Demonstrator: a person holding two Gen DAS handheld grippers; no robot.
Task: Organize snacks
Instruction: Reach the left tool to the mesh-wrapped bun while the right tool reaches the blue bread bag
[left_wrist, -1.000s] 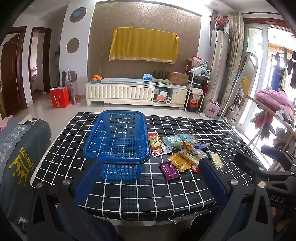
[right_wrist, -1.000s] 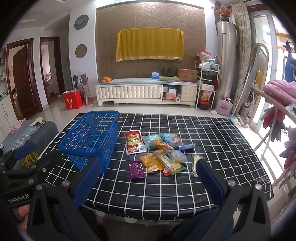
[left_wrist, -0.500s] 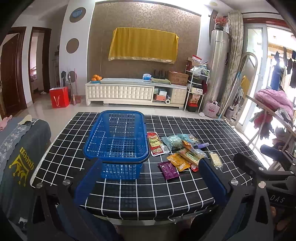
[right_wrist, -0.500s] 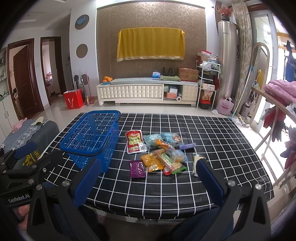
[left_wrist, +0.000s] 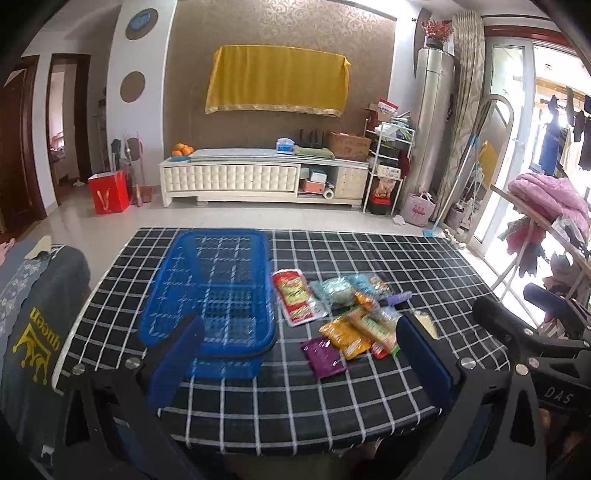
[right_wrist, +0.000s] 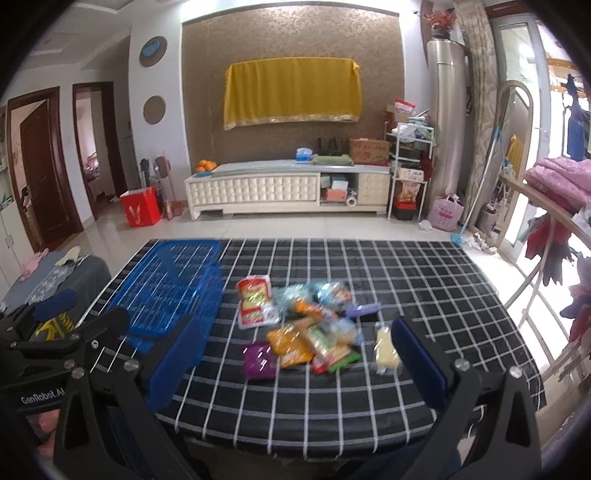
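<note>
Black checked surface (right_wrist: 406, 280) fills the view ahead of both tools. Blue basket (left_wrist: 210, 291) sits just beyond the left tool (left_wrist: 299, 354); a pile of snack packets (right_wrist: 310, 325) lies ahead of the right tool (right_wrist: 295, 354). Both tools gape wide, holding nothing.

A home living room: a low white TV cabinet (right_wrist: 288, 192) stands against a patterned wall under a yellow cloth cover (right_wrist: 291, 90), with oranges (right_wrist: 206, 165) on top. Wooden doors (right_wrist: 40, 166) open to other rooms, and laundry (left_wrist: 546, 199) hangs by the balcony door (left_wrist: 509, 140).
</note>
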